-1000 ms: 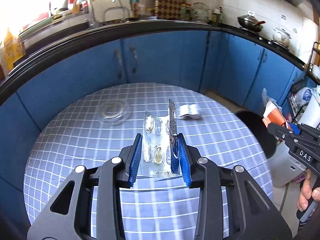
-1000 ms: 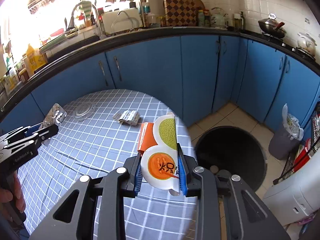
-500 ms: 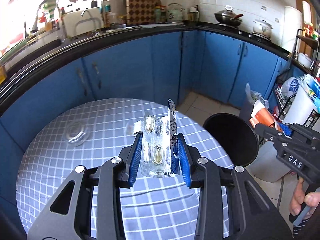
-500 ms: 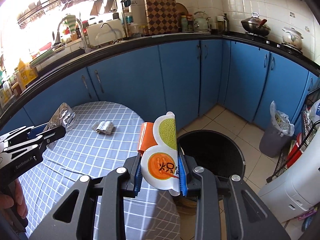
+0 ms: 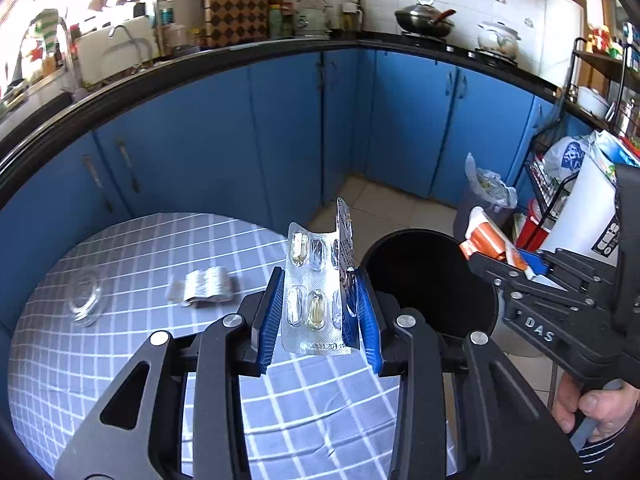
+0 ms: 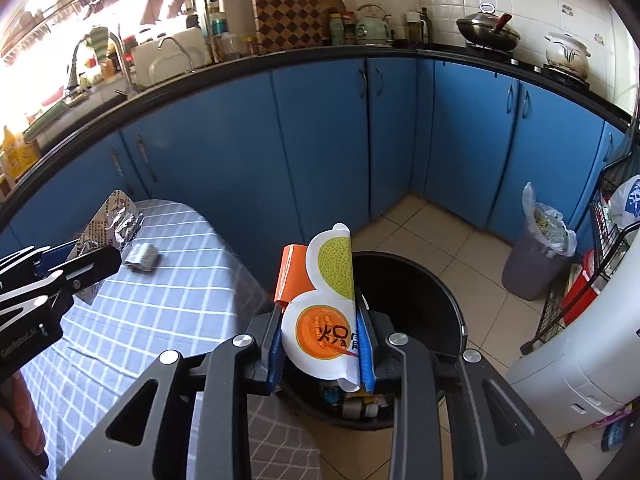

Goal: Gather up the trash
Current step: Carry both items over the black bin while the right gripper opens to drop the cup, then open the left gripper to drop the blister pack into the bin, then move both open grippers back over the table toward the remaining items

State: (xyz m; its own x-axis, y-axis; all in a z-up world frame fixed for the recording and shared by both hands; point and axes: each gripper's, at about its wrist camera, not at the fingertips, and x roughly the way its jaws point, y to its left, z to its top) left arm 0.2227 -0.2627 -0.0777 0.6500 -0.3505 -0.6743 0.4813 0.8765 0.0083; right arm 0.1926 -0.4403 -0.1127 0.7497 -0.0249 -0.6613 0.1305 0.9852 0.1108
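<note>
I see two matte black plastic handheld grippers, the left gripper and the right gripper, each with triangular cut-outs in the linkage arms, round silver screw heads at the pivots and ribbed blue pads lining the fingers. The right unit carries raised lettering "DAS" on its side. A dark, white-striped sleeve cuff shows at the wrist of my right hand.

Left gripper: black frame, blue pads, tilted downward, clamped on something held upright.
Right gripper: same build, angled downward, jaws pinched narrow on something.
Right hand: wrapped around handle.
</note>
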